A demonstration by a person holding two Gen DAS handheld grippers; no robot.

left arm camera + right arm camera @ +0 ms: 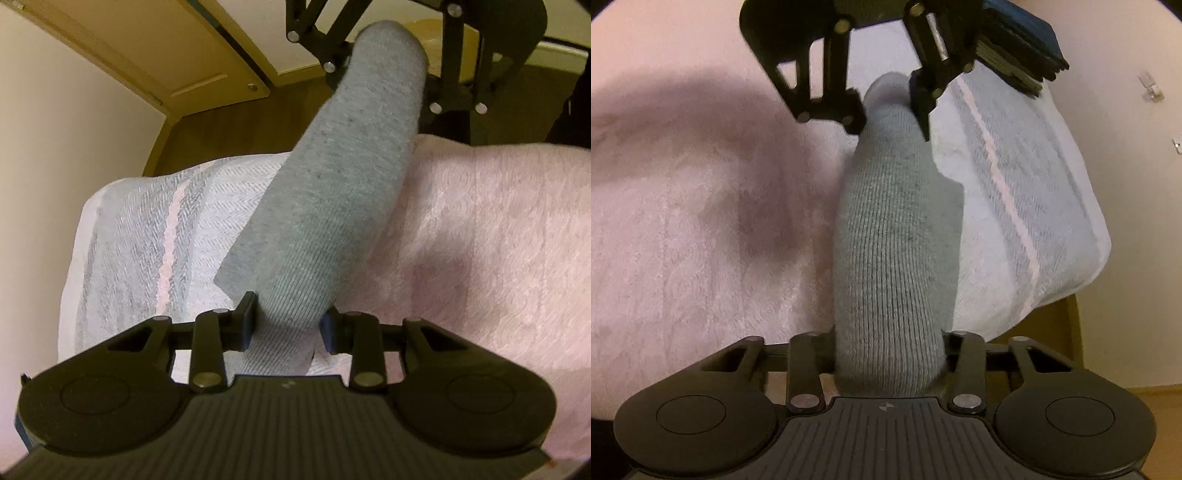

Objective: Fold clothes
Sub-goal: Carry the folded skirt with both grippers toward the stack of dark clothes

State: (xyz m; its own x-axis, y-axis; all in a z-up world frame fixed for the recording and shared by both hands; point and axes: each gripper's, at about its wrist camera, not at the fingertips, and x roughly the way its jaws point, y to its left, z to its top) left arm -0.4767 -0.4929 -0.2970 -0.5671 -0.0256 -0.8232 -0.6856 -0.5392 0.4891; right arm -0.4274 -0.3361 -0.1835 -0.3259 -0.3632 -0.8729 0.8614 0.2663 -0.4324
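A grey ribbed sock (332,192) hangs stretched between my two grippers, above the bed. My left gripper (288,321) is shut on one end, with the knit bunched between its black fingers. My right gripper (384,85) faces it from the far end, its fingertips hidden behind the sock. In the right wrist view the same sock (894,240) runs from my right gripper (890,358), shut on the near end, up to the left gripper (890,110) pinching the far tip. Below lie a pink fluffy blanket (683,240) and a white cloth with grey and pink stripes (1015,184).
The striped cloth (155,240) ends at the bed's edge, and the pink blanket (480,240) covers the other side. Beyond are a pale wall (55,147), a wooden door (147,48) and dark floor (229,129). A small clear fitting (1150,88) sits on the wall.
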